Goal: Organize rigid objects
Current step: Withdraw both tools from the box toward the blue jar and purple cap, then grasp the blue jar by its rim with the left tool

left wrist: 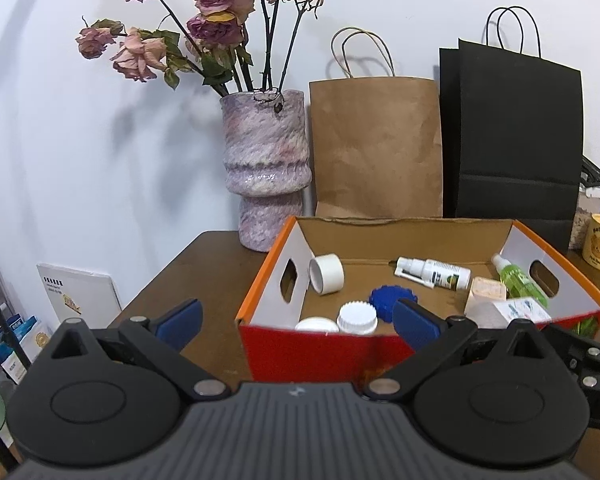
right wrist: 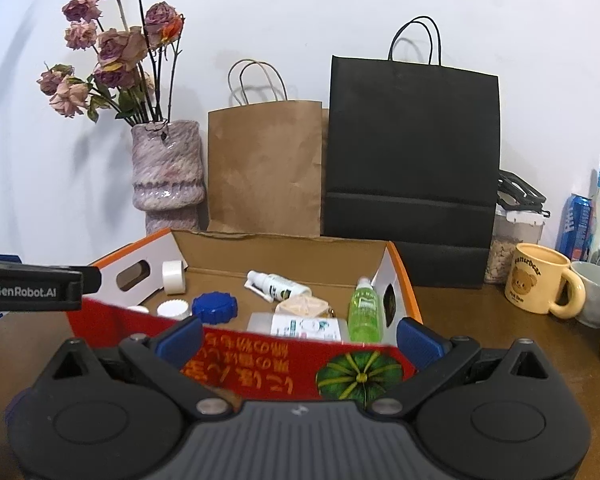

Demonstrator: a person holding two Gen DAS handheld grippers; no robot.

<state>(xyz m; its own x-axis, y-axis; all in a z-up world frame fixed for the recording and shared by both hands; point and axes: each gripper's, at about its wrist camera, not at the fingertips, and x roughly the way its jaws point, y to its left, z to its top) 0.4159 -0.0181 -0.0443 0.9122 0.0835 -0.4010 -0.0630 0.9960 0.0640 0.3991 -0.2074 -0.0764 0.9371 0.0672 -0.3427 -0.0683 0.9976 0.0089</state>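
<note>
An open red and orange cardboard box (left wrist: 320,350) (right wrist: 284,368) stands on the brown table. Inside lie a white tape roll (left wrist: 326,274) (right wrist: 174,277), a blue lid (left wrist: 390,302) (right wrist: 214,307), a white ridged cap (left wrist: 357,317) (right wrist: 174,310), a white spray bottle (left wrist: 434,273) (right wrist: 278,285), a green bottle (left wrist: 522,280) (right wrist: 365,314), a beige faceted jar (left wrist: 486,292) (right wrist: 304,306) and a white carton (left wrist: 520,310) (right wrist: 306,328). My left gripper (left wrist: 298,322) is open and empty in front of the box. My right gripper (right wrist: 300,340) is open and empty at the box's front wall.
A purple vase (left wrist: 266,168) (right wrist: 166,172) of dried roses, a brown paper bag (left wrist: 376,148) (right wrist: 264,168) and a black bag (left wrist: 512,132) (right wrist: 412,156) stand behind the box. A yellow mug (right wrist: 540,284), a grey cup (right wrist: 598,298), a can and a bottle stand at the right.
</note>
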